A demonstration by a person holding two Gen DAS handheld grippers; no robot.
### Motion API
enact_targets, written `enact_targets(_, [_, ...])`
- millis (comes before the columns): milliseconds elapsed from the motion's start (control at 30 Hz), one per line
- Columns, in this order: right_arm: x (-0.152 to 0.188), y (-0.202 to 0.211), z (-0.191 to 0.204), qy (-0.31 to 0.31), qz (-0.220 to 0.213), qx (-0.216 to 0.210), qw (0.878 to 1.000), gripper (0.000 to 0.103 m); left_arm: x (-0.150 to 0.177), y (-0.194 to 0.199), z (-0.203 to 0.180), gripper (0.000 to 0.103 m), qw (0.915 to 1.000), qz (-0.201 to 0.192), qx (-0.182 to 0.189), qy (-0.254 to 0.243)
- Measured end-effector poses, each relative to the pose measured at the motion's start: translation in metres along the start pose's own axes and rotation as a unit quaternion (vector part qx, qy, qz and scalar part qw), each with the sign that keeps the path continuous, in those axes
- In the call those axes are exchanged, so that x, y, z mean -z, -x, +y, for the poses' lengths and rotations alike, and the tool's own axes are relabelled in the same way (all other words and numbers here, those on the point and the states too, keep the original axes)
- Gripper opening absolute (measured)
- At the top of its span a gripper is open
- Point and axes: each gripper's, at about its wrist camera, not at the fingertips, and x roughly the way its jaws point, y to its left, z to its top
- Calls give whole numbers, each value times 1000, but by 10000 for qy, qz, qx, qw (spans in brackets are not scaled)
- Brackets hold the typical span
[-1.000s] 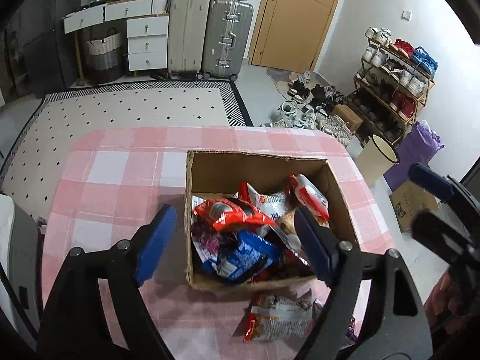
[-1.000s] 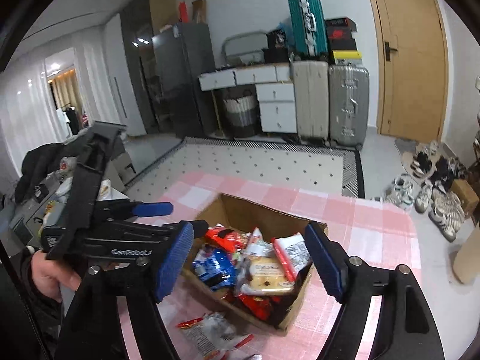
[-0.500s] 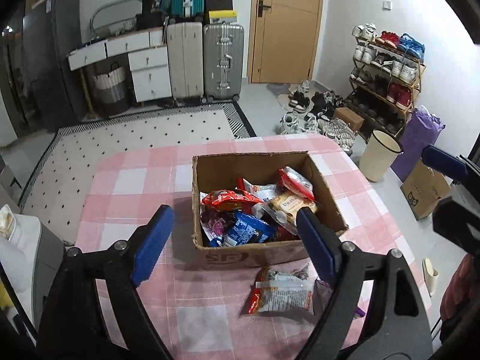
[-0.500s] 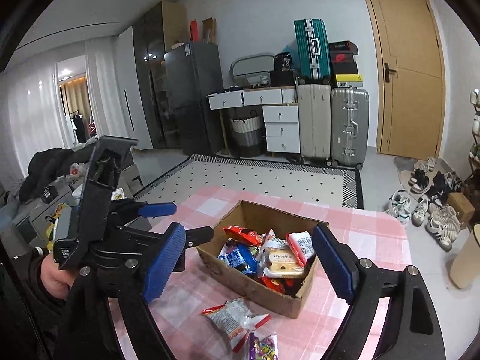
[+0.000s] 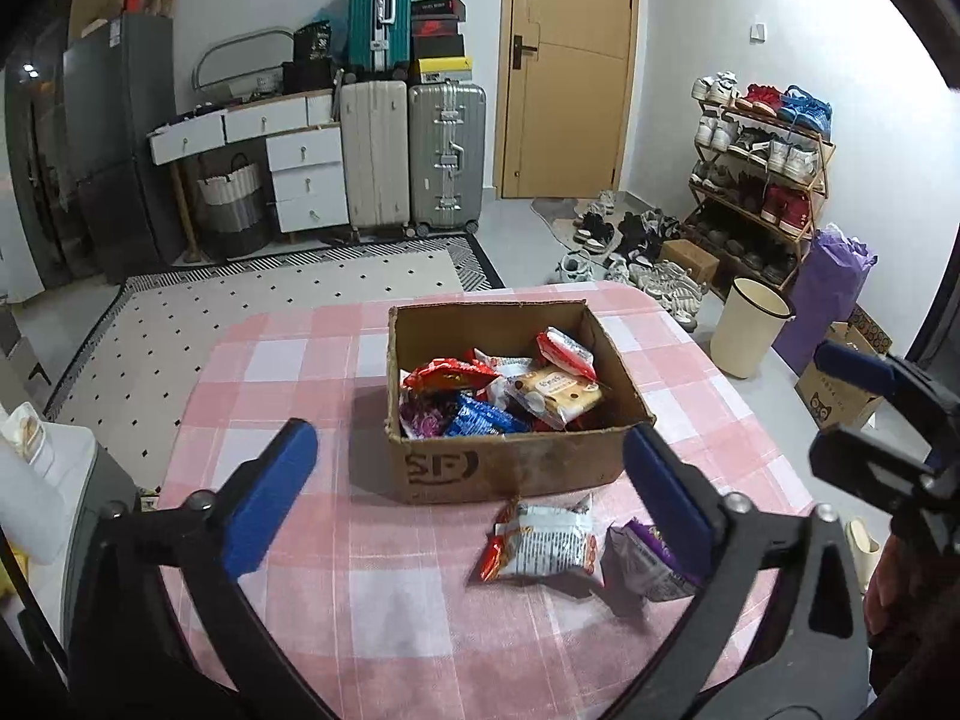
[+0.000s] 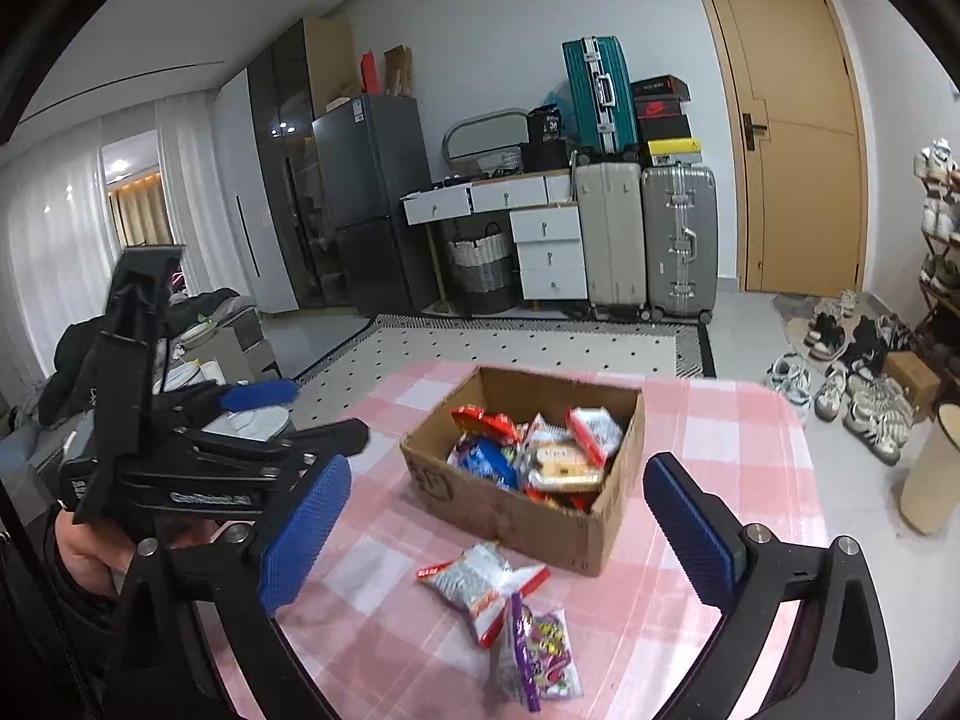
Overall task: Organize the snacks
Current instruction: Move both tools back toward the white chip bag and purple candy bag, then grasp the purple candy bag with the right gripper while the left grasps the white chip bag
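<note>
Beside cardboard box (image 5: 510, 468): red-white snack packet (image 5: 543, 546), purple packet (image 6: 540, 654).

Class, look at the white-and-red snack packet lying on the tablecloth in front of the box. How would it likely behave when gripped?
The white-and-red snack packet looks puffy and crinkled, so it probably dents and feels light. Its glossy film may slip between the jaws. Lying flat, it seems unlikely to roll.

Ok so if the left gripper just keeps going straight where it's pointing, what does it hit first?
Probably the cardboard box, at its near wall. The open left gripper points at it; the red-and-white snack packet lies just below that line, depth uncertain.
</note>
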Motion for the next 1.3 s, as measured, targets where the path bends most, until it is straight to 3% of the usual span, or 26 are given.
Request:
enact_targets(533, [62,3,5,-117,260,181,9994,102,54,19,4,102,9995,5,150,266])
enact_targets(933, [101,-21,-5,-251,672,280,9970,102,101,-22,3,102,9961,561,461,508])
enact_targets(1300, [125,-65,-27,-572,1174,116,9914,102,135,-66,0,102,9929,991,468,473])
